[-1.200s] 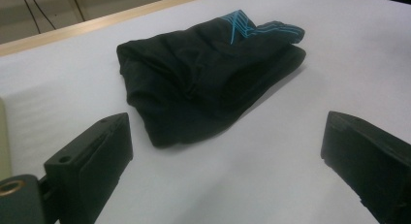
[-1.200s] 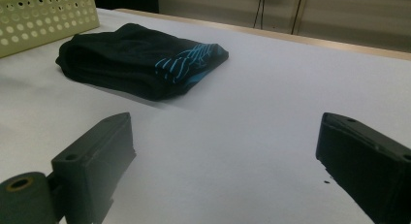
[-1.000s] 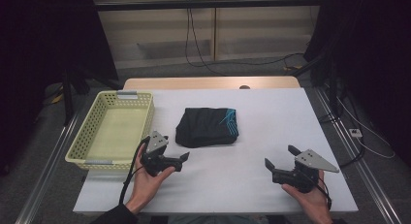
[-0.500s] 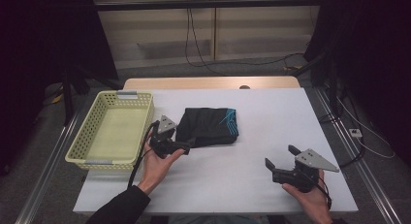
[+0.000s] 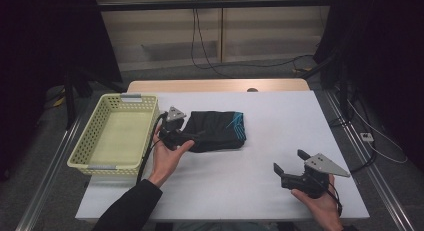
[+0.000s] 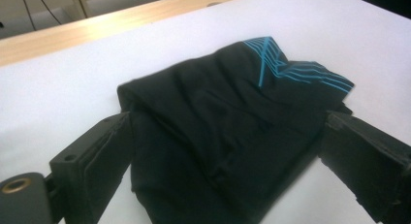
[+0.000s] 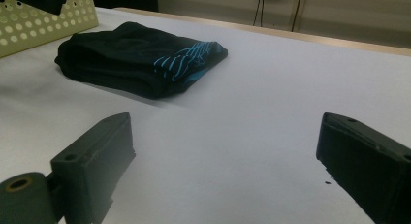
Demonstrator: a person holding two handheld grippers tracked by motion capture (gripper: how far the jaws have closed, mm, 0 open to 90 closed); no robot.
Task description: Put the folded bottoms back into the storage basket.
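Observation:
A folded black garment (image 5: 220,130) with blue stripes at one corner lies in the middle of the white table (image 5: 285,116). My left gripper (image 5: 189,136) is at the garment's left edge, held in a hand. In the left gripper view, the left gripper (image 6: 228,136) is open, its jaws standing either side of the near end of the garment (image 6: 218,98), not closed on it. My right gripper (image 5: 290,162) rests open near the table's front right, well apart from the cloth. In the right gripper view, the right gripper (image 7: 225,132) has only bare table between its jaws, and the garment (image 7: 131,54) lies farther off to the left.
A pale yellow perforated basket (image 5: 120,98) stands on the table's left side, just beside the left gripper; its corner (image 7: 43,15) also appears in the right gripper view. A wooden strip (image 5: 215,86) edges the table's far side. Cables run along the floor behind.
The left hand has carried its gripper forward and rightward from the table's front to the garment's left edge, jaws now straddling the cloth. The right gripper has stayed put.

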